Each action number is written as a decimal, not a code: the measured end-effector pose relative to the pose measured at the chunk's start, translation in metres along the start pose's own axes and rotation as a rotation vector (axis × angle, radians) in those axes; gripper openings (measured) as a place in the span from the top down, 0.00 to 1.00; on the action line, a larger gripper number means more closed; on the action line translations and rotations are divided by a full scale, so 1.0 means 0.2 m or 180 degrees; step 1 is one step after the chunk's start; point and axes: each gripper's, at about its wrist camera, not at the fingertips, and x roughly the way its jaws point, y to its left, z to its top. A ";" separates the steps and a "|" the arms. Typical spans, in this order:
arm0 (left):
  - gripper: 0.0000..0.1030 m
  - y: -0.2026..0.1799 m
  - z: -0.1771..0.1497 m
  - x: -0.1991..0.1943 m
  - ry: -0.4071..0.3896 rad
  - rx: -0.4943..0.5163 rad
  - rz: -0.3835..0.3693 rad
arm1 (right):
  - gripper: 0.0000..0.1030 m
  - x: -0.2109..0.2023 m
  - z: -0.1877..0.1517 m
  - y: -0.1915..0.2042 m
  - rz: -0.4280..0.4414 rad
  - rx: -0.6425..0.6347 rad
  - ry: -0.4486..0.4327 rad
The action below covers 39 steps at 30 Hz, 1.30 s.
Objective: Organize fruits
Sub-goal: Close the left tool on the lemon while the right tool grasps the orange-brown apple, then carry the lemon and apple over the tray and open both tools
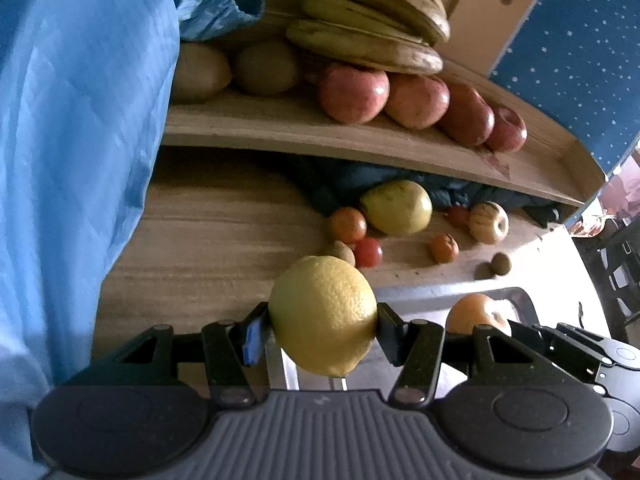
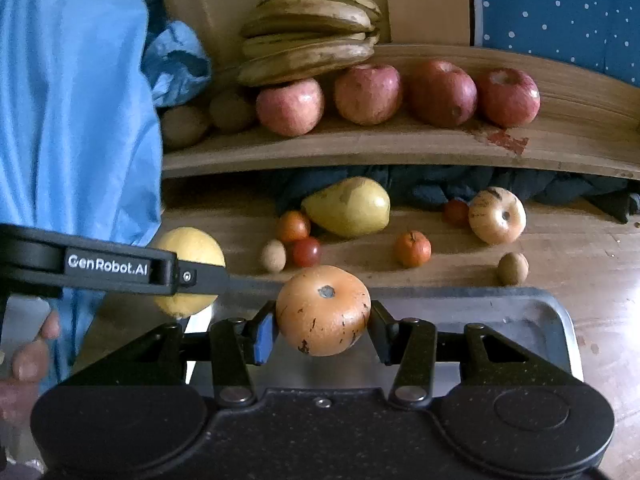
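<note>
My left gripper [image 1: 322, 322] is shut on a yellow lemon [image 1: 322, 314], held above the wooden table. In the right wrist view that lemon [image 2: 190, 246] shows behind the left gripper's black arm [image 2: 108, 266]. My right gripper [image 2: 322, 324] is shut on an orange fruit [image 2: 322, 310] with dark specks, also seen low right in the left wrist view as the orange fruit [image 1: 474, 312]. On the upper shelf [image 2: 360, 146] lie a bunch of bananas [image 2: 310, 30], a row of red apples [image 2: 368, 94] and brown kiwis [image 2: 232, 112].
Loose on the table: a yellow-green pear [image 2: 350, 206], a pale striped apple [image 2: 496, 216], small orange and red fruits [image 2: 412, 248], and brown nuts [image 2: 513, 268]. A metal tray [image 2: 532, 316] lies under the grippers. A blue sleeve [image 2: 76, 100] fills the left. Dark cloth [image 2: 480, 184] sits under the shelf.
</note>
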 end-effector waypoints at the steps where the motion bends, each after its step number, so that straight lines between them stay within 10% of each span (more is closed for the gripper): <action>1: 0.42 -0.01 -0.02 -0.01 0.0000 0.0001 0.0006 | 0.52 -0.02 -0.02 0.00 0.0017 -0.0014 0.0011; 39: 0.42 -0.17 -0.42 -0.13 0.0194 0.0131 0.0030 | 0.52 -0.16 -0.43 0.03 0.0723 -0.0996 0.0439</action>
